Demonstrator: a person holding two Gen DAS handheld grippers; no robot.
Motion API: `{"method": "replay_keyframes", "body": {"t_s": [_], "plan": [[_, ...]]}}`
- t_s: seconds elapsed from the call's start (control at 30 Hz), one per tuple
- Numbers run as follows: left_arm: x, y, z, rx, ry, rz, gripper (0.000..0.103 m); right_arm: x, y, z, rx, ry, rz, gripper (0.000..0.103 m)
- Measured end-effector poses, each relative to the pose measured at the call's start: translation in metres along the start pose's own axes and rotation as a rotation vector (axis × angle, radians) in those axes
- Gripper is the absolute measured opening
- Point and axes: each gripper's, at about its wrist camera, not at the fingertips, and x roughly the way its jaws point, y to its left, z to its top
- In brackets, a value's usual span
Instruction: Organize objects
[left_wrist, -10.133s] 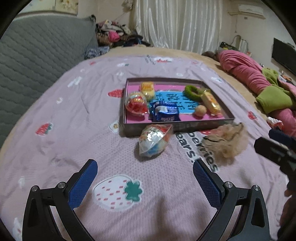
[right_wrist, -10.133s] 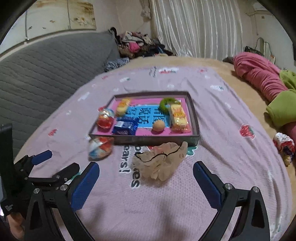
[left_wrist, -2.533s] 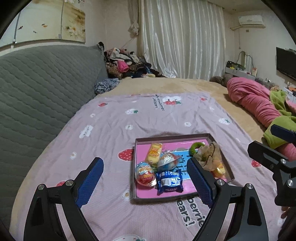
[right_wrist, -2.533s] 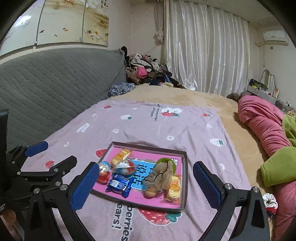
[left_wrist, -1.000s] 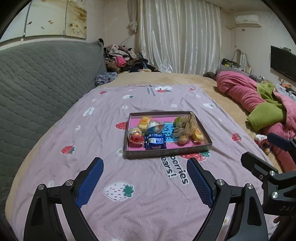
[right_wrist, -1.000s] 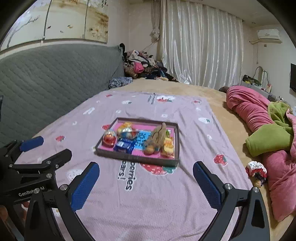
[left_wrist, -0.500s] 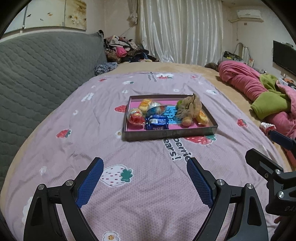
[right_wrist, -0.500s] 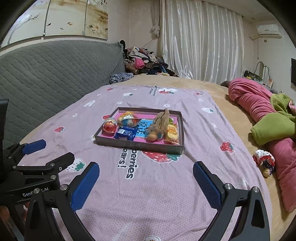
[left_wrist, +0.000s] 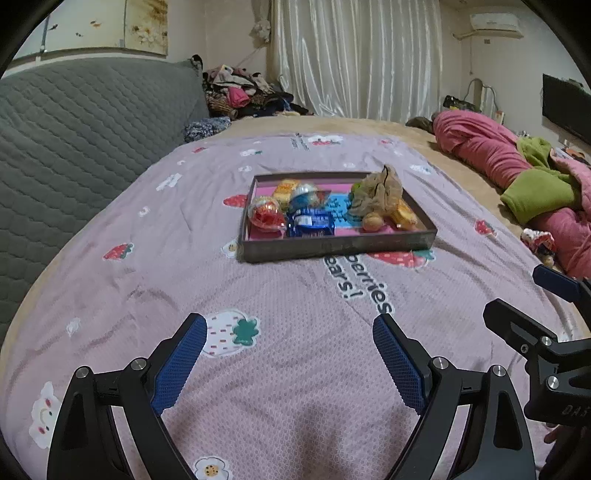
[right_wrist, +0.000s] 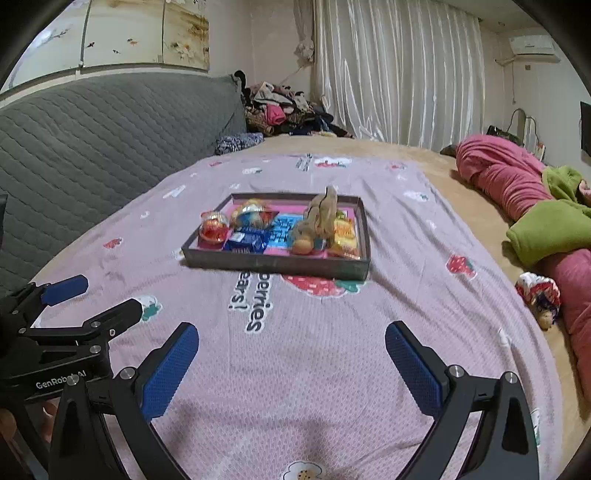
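- While both grippers hung above the near part of the bed, the left gripper (left_wrist: 286, 356) had its jaws spread wide with nothing between them, and the right gripper (right_wrist: 291, 363) stood equally wide and empty.
- From the left wrist, the tray (left_wrist: 332, 245) sat toward the middle of the purple strawberry blanket (left_wrist: 303, 369), with the blue packet (left_wrist: 310, 227) against its near wall and the beige scrunchie (left_wrist: 376, 194) heaped at its right end.
- Only the right wrist showed the painted panel (right_wrist: 129, 33) above the grey headboard (right_wrist: 92, 140) and the "GenRobot" lettering on the left gripper.
- Only the left wrist showed the television (left_wrist: 567, 105) at the far right.
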Motion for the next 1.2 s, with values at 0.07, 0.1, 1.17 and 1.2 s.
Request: {"method": "replay_keyframes", "body": {"t_s": [0.07,0.1,1.17,1.2], "plan": [[0.003,0.001,-0.003,-0.004,0.009,-0.005,0.092,0.003,0.000,-0.003,0.000,0.005,-0.003,0.102],[0.005,0.001,-0.004,-0.008,0.009,-0.003,0.092,0.005,0.000,-0.005,0.000,0.007,-0.003,0.102],[0.039,0.010,-0.044,-0.038,-0.026,0.018,0.092,0.028,-0.006,-0.044,0.026,-0.011,-0.016,0.102],[0.038,0.010,-0.044,-0.039,-0.026,0.021,0.092,0.029,-0.006,-0.045,0.027,-0.010,-0.016,0.102]]}}
